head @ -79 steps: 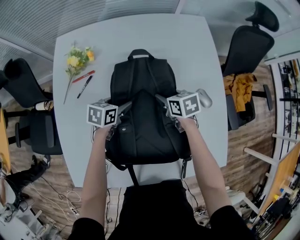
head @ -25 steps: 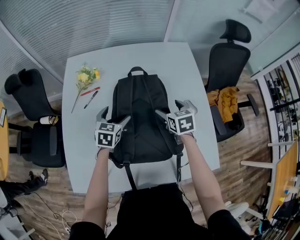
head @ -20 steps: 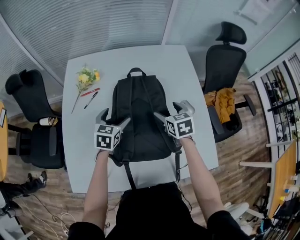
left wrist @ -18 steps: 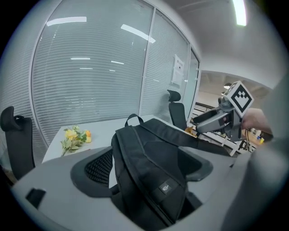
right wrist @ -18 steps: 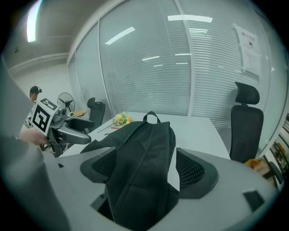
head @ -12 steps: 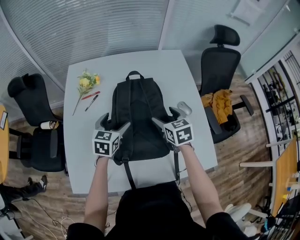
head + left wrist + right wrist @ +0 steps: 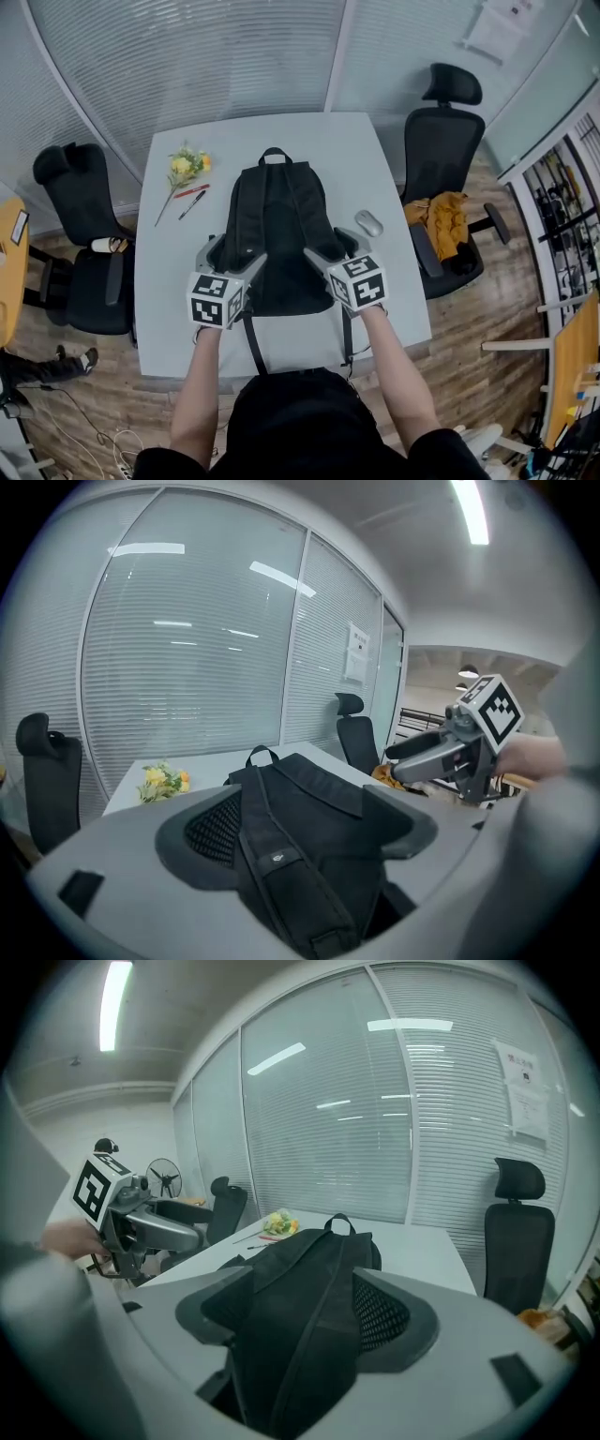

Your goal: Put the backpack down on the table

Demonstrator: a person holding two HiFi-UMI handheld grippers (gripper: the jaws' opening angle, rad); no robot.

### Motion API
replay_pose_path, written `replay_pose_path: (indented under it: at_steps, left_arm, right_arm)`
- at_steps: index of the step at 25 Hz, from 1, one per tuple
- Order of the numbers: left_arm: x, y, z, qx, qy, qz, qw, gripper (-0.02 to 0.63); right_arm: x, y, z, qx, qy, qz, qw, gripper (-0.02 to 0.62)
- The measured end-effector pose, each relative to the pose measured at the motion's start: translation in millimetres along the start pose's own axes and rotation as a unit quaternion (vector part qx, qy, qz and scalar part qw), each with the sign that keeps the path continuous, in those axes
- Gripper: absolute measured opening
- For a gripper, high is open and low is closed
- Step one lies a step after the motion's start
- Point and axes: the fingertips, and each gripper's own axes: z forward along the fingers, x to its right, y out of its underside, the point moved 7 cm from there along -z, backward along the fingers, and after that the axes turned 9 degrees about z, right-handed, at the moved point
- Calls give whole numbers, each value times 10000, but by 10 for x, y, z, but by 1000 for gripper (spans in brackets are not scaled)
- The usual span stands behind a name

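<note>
On the pale table, as the head view shows it, the black backpack lies flat with its strap side up. Its carry loop points toward the far edge, and two thin strap ends trail toward the near edge. The left gripper sits over the bag's near left corner and the right gripper over its near right corner, each held in one of the person's hands. A grey mouse lies just right of the bag. A small bunch of yellow flowers and two pens lie well to its left. Black office chairs stand on both sides of the table, and the right one has an orange cloth on its seat.

From the left gripper view, the jaws stand wide apart and have just been closing a little. A padded shoulder strap and the bag's back panel show in the gap, but the pads do not press on them. The right gripper shows at the right side of this view.

From the right gripper view, the jaws are likewise released and have just been narrowing. The backpack shows between them, ungripped and resting on the table.
</note>
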Motion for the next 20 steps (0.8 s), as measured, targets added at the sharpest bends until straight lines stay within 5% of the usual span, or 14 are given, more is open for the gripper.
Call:
replay_pose_path:
  at_steps: [20]
  left_arm:
    - [1126,-7,-881,582,-544,-243,9965,172]
  right_arm:
    - [-407,313,-1107,565,-880,-172,9944,150]
